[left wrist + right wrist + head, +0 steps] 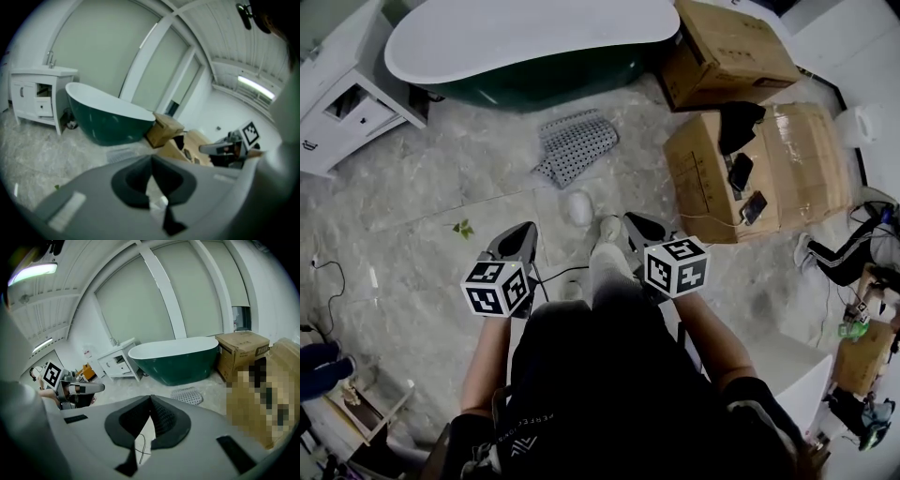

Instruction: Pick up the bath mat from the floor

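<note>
**Both claws clenched and empty, bath mat lying ahead by the tub**

The bath mat lay rumpled on the marble floor in the upper middle of the head view. It sat just below the dark green bathtub, the natural spot for stepping out of a bath. One edge looked folded over on itself, so it did not lie flat. Cardboard boxes stood to its right, near but not touching it, and a white cabinet stood at the upper left.

The person held both tools out in front at the centre of the frame, angled down toward the floor and side by side. This looked like an approach stance, with the mat well apart from either tip.

The left claw was clenched, its two jaws meeting at the tip with nothing caught between them. In its own view the mat showed just above the jaws, beyond them on the floor.

The right claw was likewise closed tip to tip and held nothing. Only floor and a thin cable showed through the gap lower down. The mat appeared to the right of its jaws.

Neither claw touched anything. Both would probably have to open before reaching the raised fold, the easiest place to grip.
</note>
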Available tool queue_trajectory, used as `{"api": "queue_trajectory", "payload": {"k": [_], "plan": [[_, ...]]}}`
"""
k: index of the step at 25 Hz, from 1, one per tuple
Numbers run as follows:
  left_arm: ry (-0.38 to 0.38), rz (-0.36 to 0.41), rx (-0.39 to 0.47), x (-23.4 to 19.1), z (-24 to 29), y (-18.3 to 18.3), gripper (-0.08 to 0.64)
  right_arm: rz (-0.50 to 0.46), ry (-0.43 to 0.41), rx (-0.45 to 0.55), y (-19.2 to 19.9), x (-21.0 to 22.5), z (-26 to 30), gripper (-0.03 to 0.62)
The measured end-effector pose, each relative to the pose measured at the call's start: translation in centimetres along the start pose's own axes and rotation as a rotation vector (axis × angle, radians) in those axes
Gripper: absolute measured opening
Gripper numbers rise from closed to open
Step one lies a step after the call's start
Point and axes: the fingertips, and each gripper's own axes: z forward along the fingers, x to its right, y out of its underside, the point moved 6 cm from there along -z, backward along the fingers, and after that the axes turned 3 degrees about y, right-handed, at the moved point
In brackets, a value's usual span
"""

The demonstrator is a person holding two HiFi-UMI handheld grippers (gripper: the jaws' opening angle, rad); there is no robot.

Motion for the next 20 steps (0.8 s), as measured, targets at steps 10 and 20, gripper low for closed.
{"api": "queue_trajectory", "payload": {"k": [10, 20], "plan": [[0.006, -0.080, -0.040, 0.3, 8.3, -4.6, 0.006, -0.047, -0.026, -0.071, -5.9, 8.2, 4.7, -0.009], [-0.064, -0.040, -0.096, -0.1, 16.0, -6.9, 0.006, -0.073, -0.099, -0.141, -8.6, 14.2, 10.1, -0.009]]}}
